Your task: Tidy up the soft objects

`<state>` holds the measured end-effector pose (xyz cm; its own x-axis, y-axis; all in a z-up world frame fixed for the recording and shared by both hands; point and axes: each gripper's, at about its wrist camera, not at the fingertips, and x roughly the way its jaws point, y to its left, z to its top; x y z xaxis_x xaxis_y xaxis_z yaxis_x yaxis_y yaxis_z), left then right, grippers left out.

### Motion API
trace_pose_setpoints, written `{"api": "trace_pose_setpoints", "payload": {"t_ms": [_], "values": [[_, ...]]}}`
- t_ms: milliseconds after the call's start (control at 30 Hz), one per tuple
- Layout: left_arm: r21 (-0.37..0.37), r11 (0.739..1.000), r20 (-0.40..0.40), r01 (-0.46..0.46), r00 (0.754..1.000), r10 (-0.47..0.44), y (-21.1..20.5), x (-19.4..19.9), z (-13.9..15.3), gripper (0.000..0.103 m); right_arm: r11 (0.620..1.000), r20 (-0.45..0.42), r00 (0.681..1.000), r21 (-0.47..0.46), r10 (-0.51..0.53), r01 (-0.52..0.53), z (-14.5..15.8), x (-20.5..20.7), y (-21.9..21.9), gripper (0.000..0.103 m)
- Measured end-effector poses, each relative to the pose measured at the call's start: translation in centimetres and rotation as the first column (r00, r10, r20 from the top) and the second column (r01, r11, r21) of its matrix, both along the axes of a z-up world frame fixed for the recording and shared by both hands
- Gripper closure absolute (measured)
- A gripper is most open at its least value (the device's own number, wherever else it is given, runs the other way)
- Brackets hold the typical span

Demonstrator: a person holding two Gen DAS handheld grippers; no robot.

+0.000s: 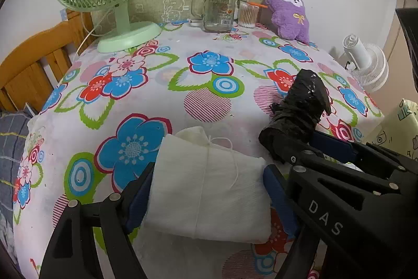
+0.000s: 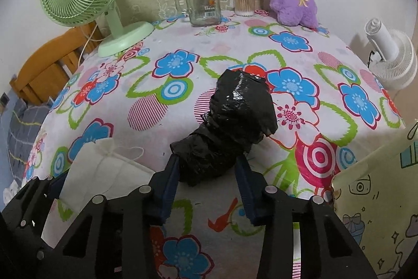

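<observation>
The jar (image 1: 219,7) label print is too small to read. The white cloth's (image 1: 209,187) near corner hides behind the left gripper's (image 1: 209,196) finger, and in the right wrist view that gripper covers the cloth's lower edge. The black bundle's (image 2: 230,130) near end sits behind blue pads (image 2: 171,187). The white fan (image 2: 392,57) is cut by the lens rim.

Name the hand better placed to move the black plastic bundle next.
Right. The right gripper already straddles the black plastic bundle, pads at its near end, while the left gripper brackets the white cloth pouch.
</observation>
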<state>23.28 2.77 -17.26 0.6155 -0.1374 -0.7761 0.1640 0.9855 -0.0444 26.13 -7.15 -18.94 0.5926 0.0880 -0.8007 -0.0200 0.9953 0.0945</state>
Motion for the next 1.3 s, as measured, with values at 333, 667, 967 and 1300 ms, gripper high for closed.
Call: {"api": "trace_pose_setpoints", "payload": {"t_ms": [333,667,967,1300], "values": [[0.007,1.0,0.012,0.006,1.0,-0.006,-0.2,-0.9,0.6,0.025,1.0,0.008,1.0,0.011,0.006,-0.006,0.7,-1.0,-0.1,0.061],[0.003,1.0,0.026,-0.021,0.999,0.021,0.0,-2.4,1.2,0.031,1.0,0.027,0.999,0.021,0.019,-0.019,1.7,-2.6,-0.2,0.061],[-0.004,0.999,0.022,-0.035,0.999,0.035,0.3,-3.6,1.4,0.033,0.999,0.031,0.999,0.022,0.039,-0.039,2.1,-4.1,0.1,0.061],[-0.005,1.0,0.014,-0.019,1.0,0.02,0.0,-4.8,1.6,0.075,0.998,0.029,0.997,0.021,0.064,-0.065,2.2,-5.1,0.7,0.06]]}}
